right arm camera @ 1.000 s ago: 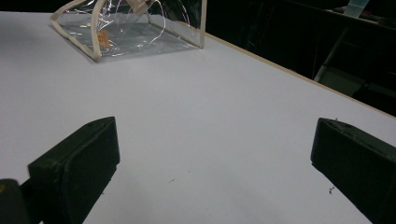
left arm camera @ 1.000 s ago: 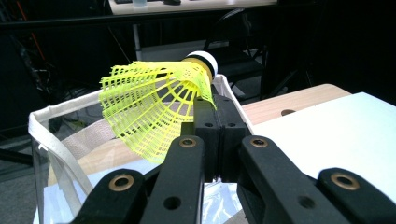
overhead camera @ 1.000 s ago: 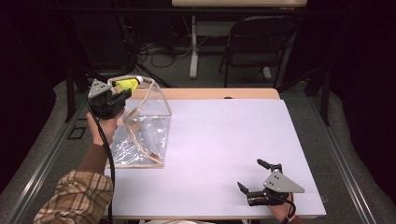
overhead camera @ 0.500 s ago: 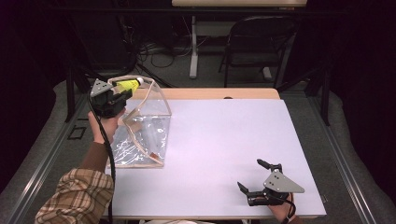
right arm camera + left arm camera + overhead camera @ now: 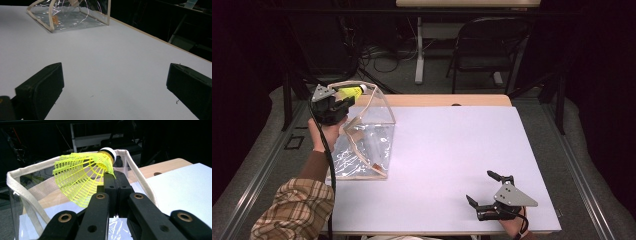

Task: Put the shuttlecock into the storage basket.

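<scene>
Compared with the earlier high-view frames, nothing has changed: the left tool (image 5: 343, 100) remains clenched on the skirt of the yellow shuttlecock (image 5: 85, 176), poised above the rim of the clear bag (image 5: 367, 142) at the bench's (image 5: 452, 150) 10 o'clock area. The right tool (image 5: 484, 192) remains parked at 5 o'clock, jaws released and holding nothing. Judgement: the carry appears complete. The shuttlecock is positioned for release into the bag; opening the left tool is the likely next action.
</scene>
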`<state>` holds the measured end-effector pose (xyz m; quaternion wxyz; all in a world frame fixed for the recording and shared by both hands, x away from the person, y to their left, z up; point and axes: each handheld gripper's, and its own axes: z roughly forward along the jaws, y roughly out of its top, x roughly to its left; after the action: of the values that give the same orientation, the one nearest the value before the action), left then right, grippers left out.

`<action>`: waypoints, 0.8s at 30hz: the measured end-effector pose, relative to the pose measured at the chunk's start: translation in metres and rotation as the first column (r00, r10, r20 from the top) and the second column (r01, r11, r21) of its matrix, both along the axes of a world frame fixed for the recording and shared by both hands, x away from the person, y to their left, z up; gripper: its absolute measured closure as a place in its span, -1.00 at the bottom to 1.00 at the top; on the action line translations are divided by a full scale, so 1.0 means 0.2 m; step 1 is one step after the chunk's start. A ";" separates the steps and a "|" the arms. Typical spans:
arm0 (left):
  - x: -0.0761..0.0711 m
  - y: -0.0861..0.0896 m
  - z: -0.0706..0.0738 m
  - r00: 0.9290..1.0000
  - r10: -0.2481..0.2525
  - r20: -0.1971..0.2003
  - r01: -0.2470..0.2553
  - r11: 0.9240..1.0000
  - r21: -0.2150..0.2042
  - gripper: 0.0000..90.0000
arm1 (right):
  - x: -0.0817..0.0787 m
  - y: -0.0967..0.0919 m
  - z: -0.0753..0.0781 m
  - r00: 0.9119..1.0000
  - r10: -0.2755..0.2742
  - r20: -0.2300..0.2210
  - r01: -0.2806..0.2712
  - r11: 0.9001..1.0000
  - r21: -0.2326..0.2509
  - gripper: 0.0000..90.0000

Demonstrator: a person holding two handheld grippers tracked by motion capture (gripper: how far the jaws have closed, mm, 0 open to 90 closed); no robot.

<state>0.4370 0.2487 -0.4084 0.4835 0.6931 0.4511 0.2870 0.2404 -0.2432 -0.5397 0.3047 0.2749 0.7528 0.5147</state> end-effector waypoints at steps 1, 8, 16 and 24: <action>0.01 0.00 0.00 1.000 -0.001 -0.006 0.001 1.000 0.001 1.00 | 0.00 0.00 0.00 1.000 0.000 0.000 0.000 1.000 0.000 -0.98; 0.02 0.01 -0.02 1.000 -0.018 -0.023 0.018 1.000 0.001 0.99 | 0.00 0.00 0.00 1.000 -0.001 0.000 0.001 1.000 -0.003 -0.98; 0.04 0.02 -0.03 0.999 -0.019 -0.040 0.019 1.000 0.001 0.99 | 0.00 0.00 0.00 1.000 -0.001 0.000 0.001 1.000 -0.002 -0.98; 0.07 0.03 -0.04 0.998 -0.031 -0.059 0.032 0.999 0.011 0.99 | 0.00 0.00 0.00 1.000 0.000 0.001 0.000 1.000 -0.002 -0.98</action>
<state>0.4501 0.2537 -0.4170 0.4701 0.7113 0.4524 0.2616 0.2411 -0.2427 -0.5401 0.3054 0.2743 0.7530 0.5142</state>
